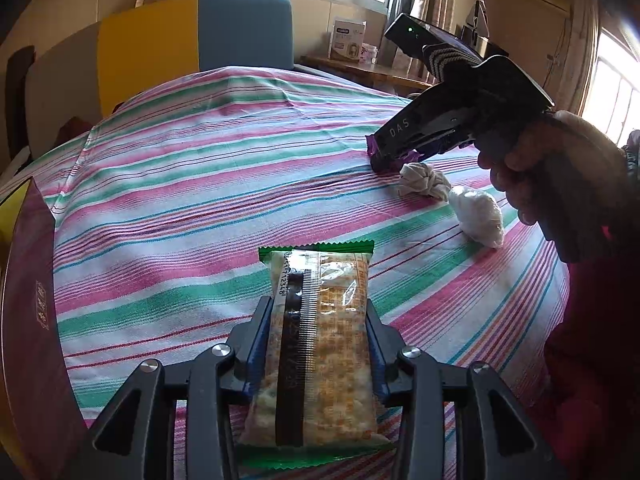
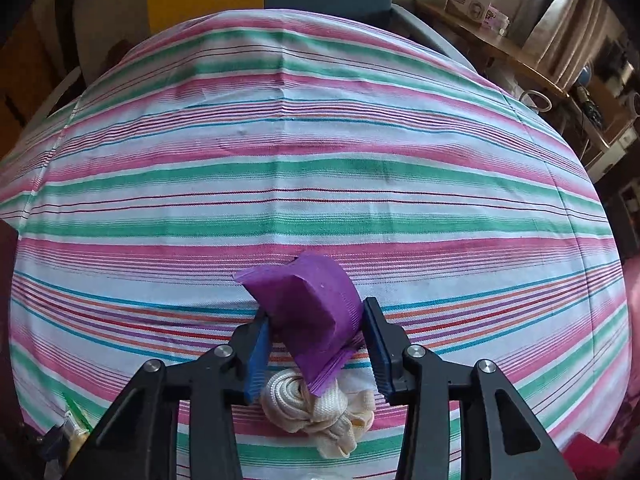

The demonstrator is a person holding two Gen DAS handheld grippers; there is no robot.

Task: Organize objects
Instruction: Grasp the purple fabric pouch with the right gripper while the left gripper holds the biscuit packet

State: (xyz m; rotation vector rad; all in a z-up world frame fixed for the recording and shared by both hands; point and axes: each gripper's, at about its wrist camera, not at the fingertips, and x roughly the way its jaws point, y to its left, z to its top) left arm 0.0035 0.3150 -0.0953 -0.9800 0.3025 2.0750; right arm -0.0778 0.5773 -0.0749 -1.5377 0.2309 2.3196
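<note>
My left gripper [image 1: 318,308] is shut on a clear snack packet [image 1: 320,276] with green ends, held lengthwise above the striped tablecloth [image 1: 192,168]. In the right wrist view my right gripper [image 2: 316,312] is shut on a small purple packet [image 2: 308,300], whose sides buckle between the blue pads. The packet rests low over the cloth, just beyond a cream knotted scrunchie [image 2: 320,412]. From the left wrist view the right gripper [image 1: 384,156] points down at the far right of the table with the purple packet [image 1: 410,156] at its tips, held by a person's hand [image 1: 560,168].
A cream scrunchie [image 1: 424,182] and a white crumpled bag [image 1: 478,216] lie right of centre. A maroon box [image 1: 28,300] stands at the left edge. Yellow and blue chair backs [image 1: 192,40] rise behind the table. A wooden side table [image 2: 500,48] with a carton stands at the back right.
</note>
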